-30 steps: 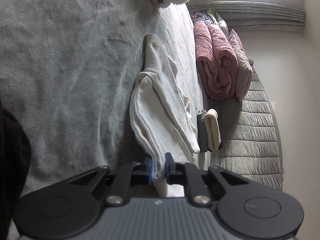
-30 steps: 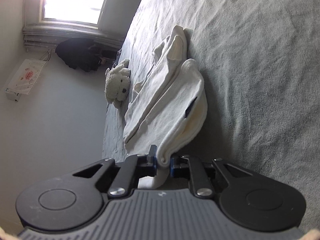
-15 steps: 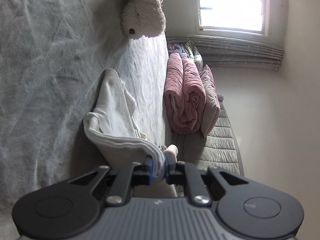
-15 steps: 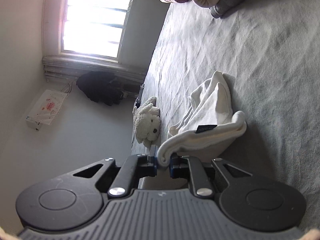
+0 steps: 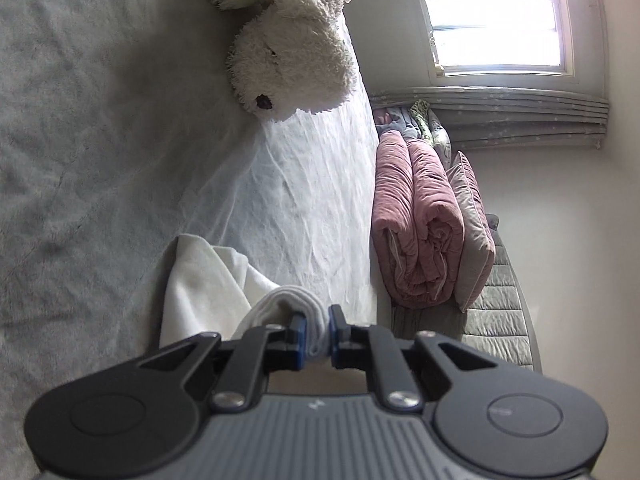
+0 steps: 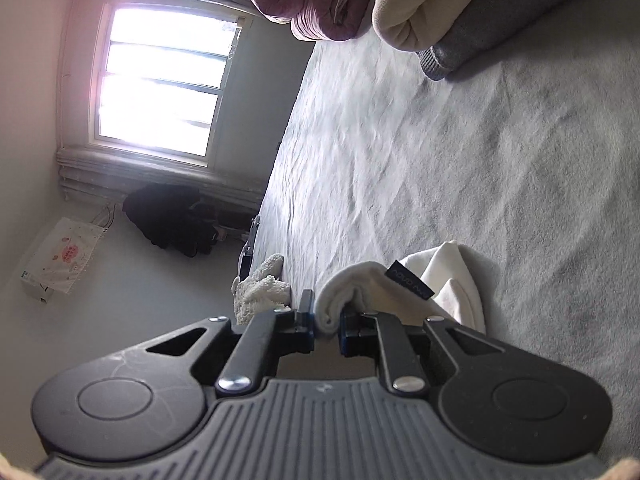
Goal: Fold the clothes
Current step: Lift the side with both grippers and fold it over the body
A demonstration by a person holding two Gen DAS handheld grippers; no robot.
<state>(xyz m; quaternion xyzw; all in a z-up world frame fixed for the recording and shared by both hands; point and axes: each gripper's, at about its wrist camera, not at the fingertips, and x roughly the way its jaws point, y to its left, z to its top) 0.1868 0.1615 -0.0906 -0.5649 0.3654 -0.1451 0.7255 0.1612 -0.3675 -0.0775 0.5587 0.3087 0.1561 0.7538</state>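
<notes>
My left hand-held gripper is clenched on a thick rolled edge of the cream garment; the blue pads bite into soft, fleecy cotton that bunches into a rounded hump just ahead of them. My right hand-held gripper is likewise clamped on a folded edge of the same garment, and a small dark label stands up from the cloth just past the jaws. The rest of the garment hangs and drapes in loose folds onto the bed, close in front of both grippers.

The bed wears a grey, plush cover with shallow wrinkles, lit pale where the window shines on it. In the left view a shaggy white plush dog lies far off on the bed, and to the right a rolled pink quilt leans against a flat grey cushion, both on a quilted grey mat.

In the right view a folded beige garment lies against a folded grey knit one with a ribbed hem at the far end of the bed. A dark heap sits under the window, and a pale printed box rests near the wall.
</notes>
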